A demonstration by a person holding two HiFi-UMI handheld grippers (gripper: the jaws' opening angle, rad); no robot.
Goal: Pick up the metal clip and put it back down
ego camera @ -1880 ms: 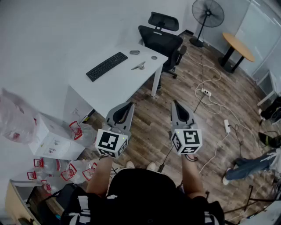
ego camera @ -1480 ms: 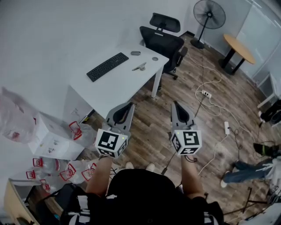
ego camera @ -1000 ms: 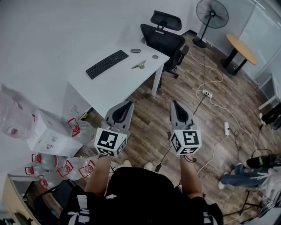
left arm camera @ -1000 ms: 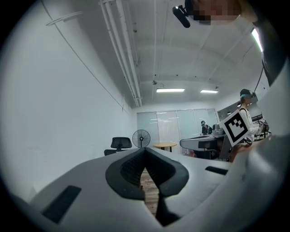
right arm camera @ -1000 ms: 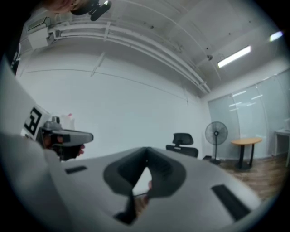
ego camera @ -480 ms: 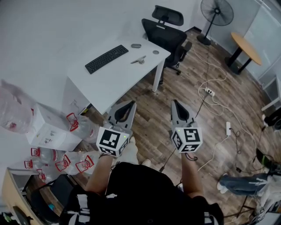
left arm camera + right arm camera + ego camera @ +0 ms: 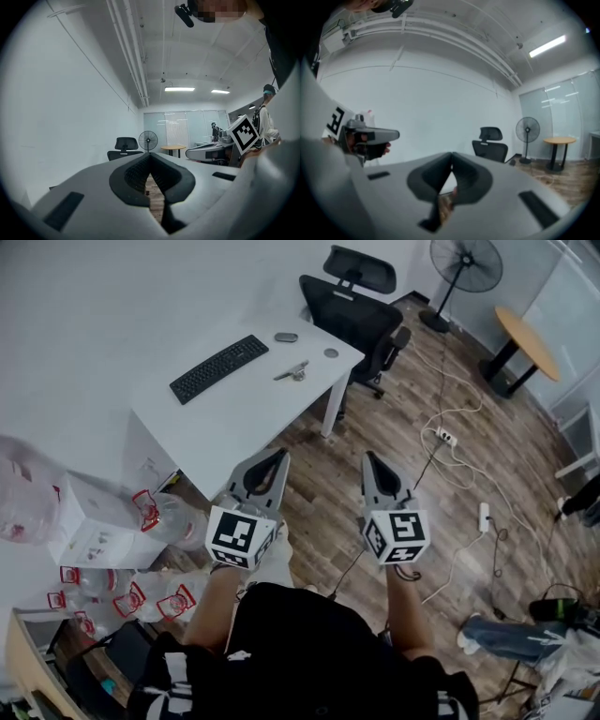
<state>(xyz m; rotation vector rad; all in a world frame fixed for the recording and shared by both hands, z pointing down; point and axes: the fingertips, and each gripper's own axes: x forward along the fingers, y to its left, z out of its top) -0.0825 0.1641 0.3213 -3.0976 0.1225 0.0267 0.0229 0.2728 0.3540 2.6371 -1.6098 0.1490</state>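
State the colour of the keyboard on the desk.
Black. The keyboard shows best in the head view.

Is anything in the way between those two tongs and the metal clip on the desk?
Nothing visible. Between the left tongs, the right tongs and the metal clip lie only bare floor and open desk; the keyboard lies off to one side.

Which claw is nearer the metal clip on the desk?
Left. The left claw is just off the desk's near edge, straight out from the clip; the right claw is over the floor, farther right. Neither touches it.
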